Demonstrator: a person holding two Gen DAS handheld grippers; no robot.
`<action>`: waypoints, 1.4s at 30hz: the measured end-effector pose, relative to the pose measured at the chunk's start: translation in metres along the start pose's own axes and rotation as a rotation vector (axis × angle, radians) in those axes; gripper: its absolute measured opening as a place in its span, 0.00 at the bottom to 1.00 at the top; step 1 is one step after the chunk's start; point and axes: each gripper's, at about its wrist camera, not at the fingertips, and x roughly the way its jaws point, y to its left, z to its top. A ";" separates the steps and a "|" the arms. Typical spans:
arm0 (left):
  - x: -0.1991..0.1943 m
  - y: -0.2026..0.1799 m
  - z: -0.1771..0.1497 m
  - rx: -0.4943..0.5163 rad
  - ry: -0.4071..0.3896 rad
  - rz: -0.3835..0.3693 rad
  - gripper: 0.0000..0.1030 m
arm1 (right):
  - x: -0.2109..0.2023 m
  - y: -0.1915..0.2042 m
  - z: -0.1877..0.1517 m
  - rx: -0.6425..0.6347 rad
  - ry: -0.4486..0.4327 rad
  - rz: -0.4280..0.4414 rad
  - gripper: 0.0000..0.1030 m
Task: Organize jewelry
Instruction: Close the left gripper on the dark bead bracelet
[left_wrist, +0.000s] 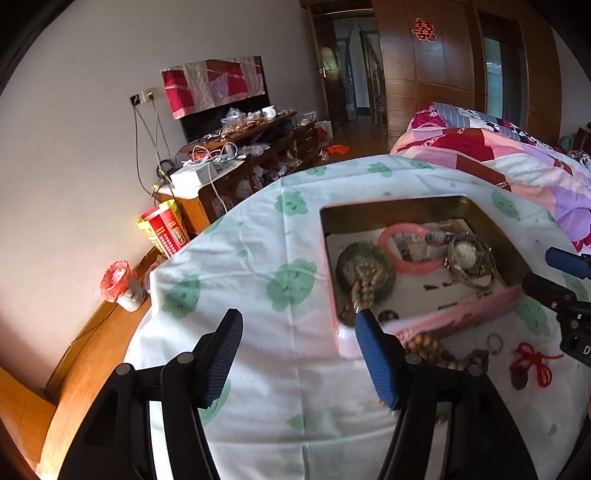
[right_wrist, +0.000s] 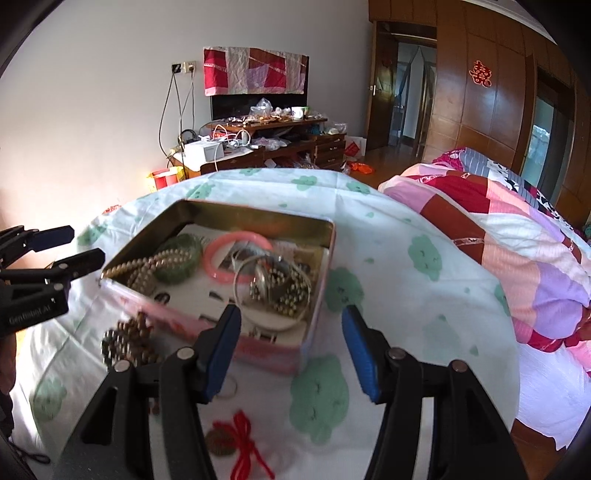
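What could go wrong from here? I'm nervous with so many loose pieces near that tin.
The cream bead strand drapes over the tin rim and may slide out. The brown bead string beside the open left gripper could get snagged. The red cord charm under the open right gripper could tangle.

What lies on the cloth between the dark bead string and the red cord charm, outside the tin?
A small metal ring lies between the dark bead string and the red cord charm, seen in the left wrist view.

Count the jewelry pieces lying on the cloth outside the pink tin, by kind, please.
Brown bead strand: 1
Small metal ring: 1
Red cord with pendant: 1
Total: 3
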 end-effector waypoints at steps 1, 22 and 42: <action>-0.002 0.001 -0.006 -0.009 0.005 -0.009 0.62 | -0.001 0.000 -0.003 0.000 0.005 -0.001 0.58; -0.003 -0.035 -0.046 0.044 0.044 -0.111 0.53 | -0.013 0.004 -0.060 0.013 0.040 -0.008 0.64; -0.042 -0.029 -0.036 0.027 -0.056 -0.199 0.07 | -0.016 0.002 -0.062 0.033 0.024 -0.018 0.65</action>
